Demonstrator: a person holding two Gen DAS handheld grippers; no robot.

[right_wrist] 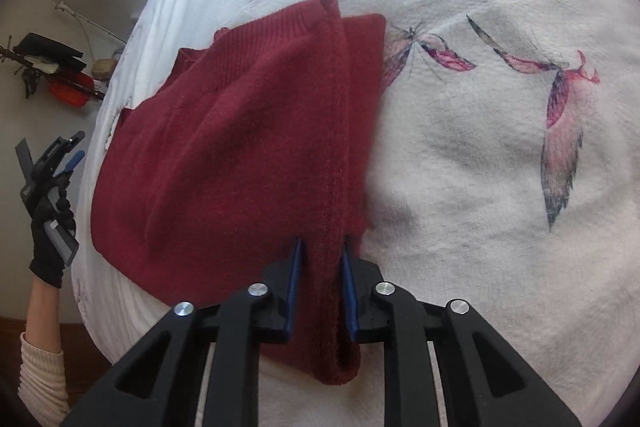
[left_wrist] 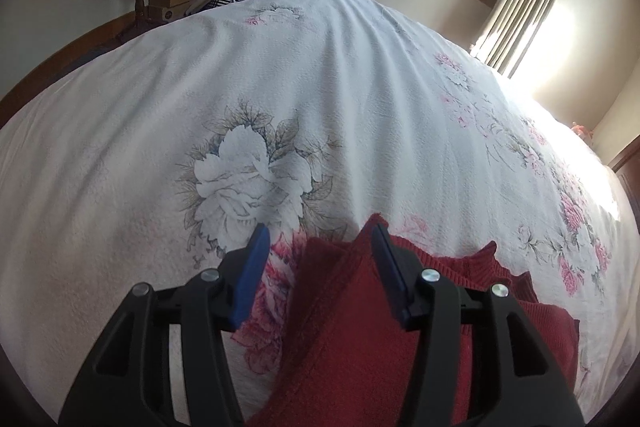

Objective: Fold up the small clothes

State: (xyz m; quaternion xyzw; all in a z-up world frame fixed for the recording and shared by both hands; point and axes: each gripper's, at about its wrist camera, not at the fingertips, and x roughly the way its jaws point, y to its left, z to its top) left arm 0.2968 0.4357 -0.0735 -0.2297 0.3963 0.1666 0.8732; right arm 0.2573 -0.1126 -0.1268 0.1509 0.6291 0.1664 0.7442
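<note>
**Right wrist view: one-sided hold may undo the fold**

Left gripper (left_wrist: pixel 320 247) hangs wide open, empty. Dark red knitted sweater (right_wrist: pixel 240 147) lies half-folded on white floral bedspread (right_wrist: pixel 480 187); right gripper (right_wrist: pixel 320 263) pinches its seamed edge, which could slip or drag layers askew.

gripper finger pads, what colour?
Blue pads on black fingers; clearest in the right wrist view.

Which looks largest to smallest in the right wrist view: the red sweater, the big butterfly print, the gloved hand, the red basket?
1. red sweater
2. butterfly print
3. gloved hand
4. red basket
The hand and basket sit farther off at the fisheye edge, so their apparent sizes are unreliable.
</note>
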